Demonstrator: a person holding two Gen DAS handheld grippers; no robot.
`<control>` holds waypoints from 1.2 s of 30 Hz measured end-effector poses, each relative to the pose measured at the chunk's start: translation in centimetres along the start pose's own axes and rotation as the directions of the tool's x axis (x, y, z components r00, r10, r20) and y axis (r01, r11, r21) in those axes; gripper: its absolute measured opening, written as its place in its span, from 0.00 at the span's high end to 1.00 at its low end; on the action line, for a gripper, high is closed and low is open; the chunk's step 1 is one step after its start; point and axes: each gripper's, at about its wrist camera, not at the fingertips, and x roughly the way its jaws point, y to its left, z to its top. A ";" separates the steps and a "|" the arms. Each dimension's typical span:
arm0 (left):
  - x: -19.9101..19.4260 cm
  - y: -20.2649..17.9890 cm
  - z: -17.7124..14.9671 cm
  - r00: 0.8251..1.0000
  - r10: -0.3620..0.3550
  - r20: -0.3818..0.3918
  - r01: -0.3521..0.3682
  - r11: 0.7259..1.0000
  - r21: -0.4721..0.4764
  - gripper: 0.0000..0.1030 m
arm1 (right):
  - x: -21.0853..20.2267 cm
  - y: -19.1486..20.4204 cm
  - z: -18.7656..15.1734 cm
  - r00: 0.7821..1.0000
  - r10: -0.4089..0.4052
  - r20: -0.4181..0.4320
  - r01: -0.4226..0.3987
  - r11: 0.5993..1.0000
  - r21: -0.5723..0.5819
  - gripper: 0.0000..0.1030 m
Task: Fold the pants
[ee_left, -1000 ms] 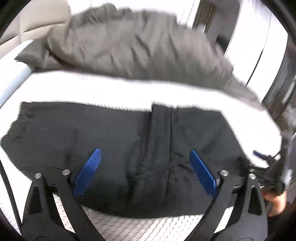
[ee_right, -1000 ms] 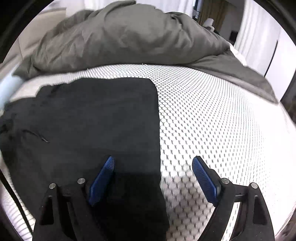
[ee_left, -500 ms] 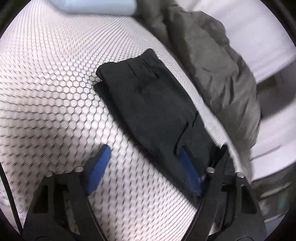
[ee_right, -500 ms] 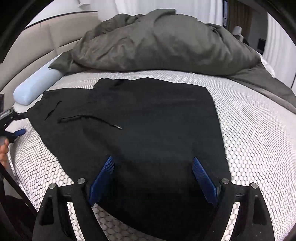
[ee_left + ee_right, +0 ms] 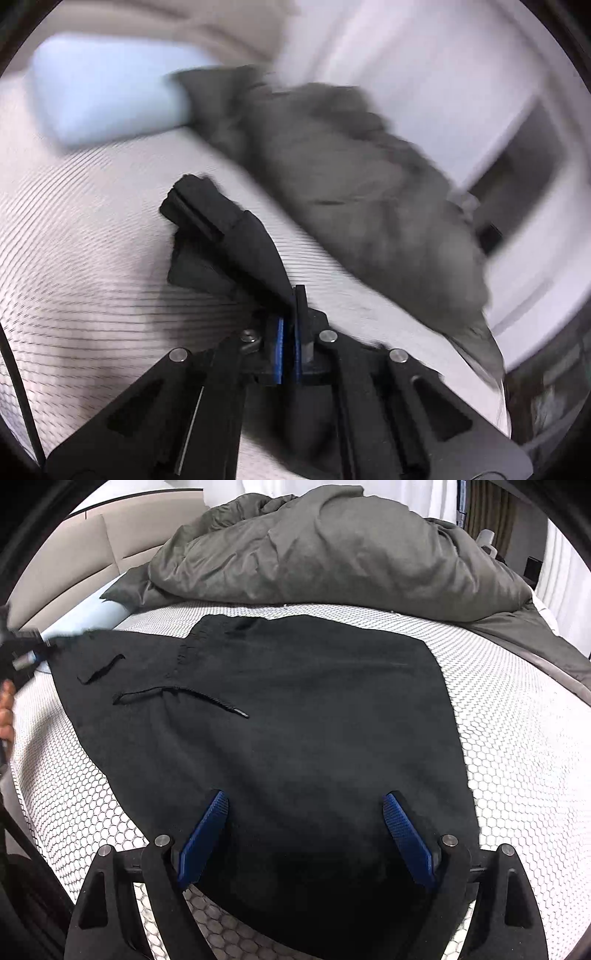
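Black pants (image 5: 314,720) lie spread flat on the white honeycomb mattress (image 5: 517,738), their drawstring (image 5: 184,694) loose near the waistband at left. My right gripper (image 5: 306,834) hovers open over the near part of the pants, nothing between its blue pads. In the blurred left wrist view, my left gripper (image 5: 291,306) has its jaws closing tight, and a bunched edge of the pants (image 5: 229,236) is pinched between the pads. The right wrist view shows the left gripper (image 5: 22,653) at the far left, on the pants' corner.
A rumpled grey duvet (image 5: 332,546) is heaped across the far side of the bed. A pale blue bolster (image 5: 92,616) lies by the beige headboard (image 5: 74,554). A hand (image 5: 5,709) shows at the left edge.
My left gripper went from wide open to shut on the pants' edge while it swung and rolled. The right gripper shifted from the pants' right edge to over their middle.
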 end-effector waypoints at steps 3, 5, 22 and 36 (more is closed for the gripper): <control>0.2 -8.7 -1.9 0.993 -0.108 -0.056 0.116 0.978 0.171 0.99 | -0.3 -1.0 -0.2 1.000 -0.006 -0.001 0.006 1.000 0.022 0.15; 1.2 -13.7 -4.6 0.972 -0.178 -0.151 0.212 0.946 0.245 0.98 | -0.6 -1.7 -0.3 1.000 -0.003 0.004 0.003 0.999 0.043 0.15; 2.8 -11.8 -7.3 0.899 -0.237 -0.368 0.355 0.887 0.296 0.35 | -2.7 -8.7 -1.4 0.999 -0.052 0.006 0.049 0.970 0.236 0.15; 9.9 1.2 -5.3 0.918 0.025 -0.397 0.018 0.994 0.104 0.35 | -3.6 2.5 1.4 0.969 0.194 0.157 -0.187 0.981 -0.053 0.15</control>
